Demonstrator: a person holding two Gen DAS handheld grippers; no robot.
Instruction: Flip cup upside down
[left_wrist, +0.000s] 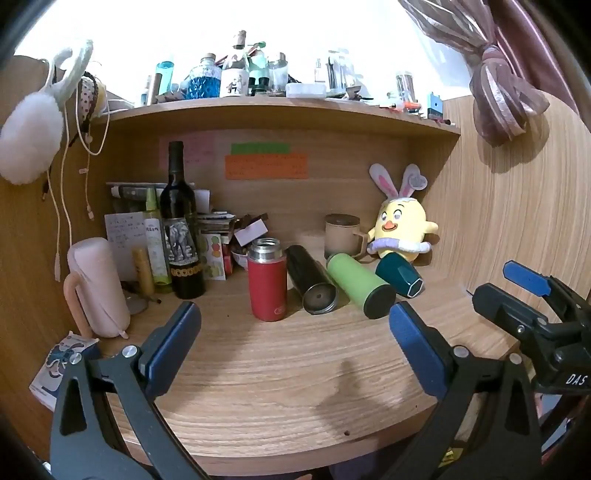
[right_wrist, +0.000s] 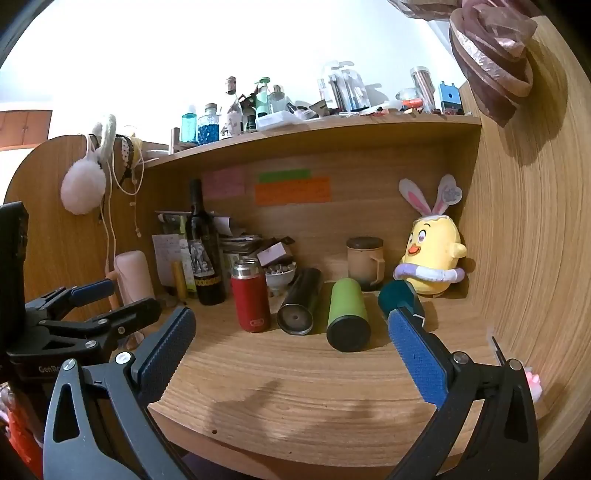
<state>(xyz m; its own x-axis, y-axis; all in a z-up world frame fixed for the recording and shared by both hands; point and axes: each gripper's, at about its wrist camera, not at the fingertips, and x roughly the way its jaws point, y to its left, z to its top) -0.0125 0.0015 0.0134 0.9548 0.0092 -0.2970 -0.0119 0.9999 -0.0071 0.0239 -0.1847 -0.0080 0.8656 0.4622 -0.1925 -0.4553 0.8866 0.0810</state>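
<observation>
On the wooden desk (left_wrist: 280, 373) the red cup (left_wrist: 267, 280) stood upright with its steel mouth open to the top, just left of a black flask (left_wrist: 310, 280), a green flask (left_wrist: 360, 284) and a teal one (left_wrist: 400, 275) all lying on their sides. Both grippers hung back near the front edge, well apart from the cups. The left gripper (left_wrist: 295, 347) was spread wide and held nothing; same for the right gripper (right_wrist: 291, 354).

My guess was the approach hadn't really begun. I'd have gone in with the left one, squeezed the red body around mid-height, lifted clear of the black flask beside it, then rolled the wrist fully before setting it mouth-down.
</observation>
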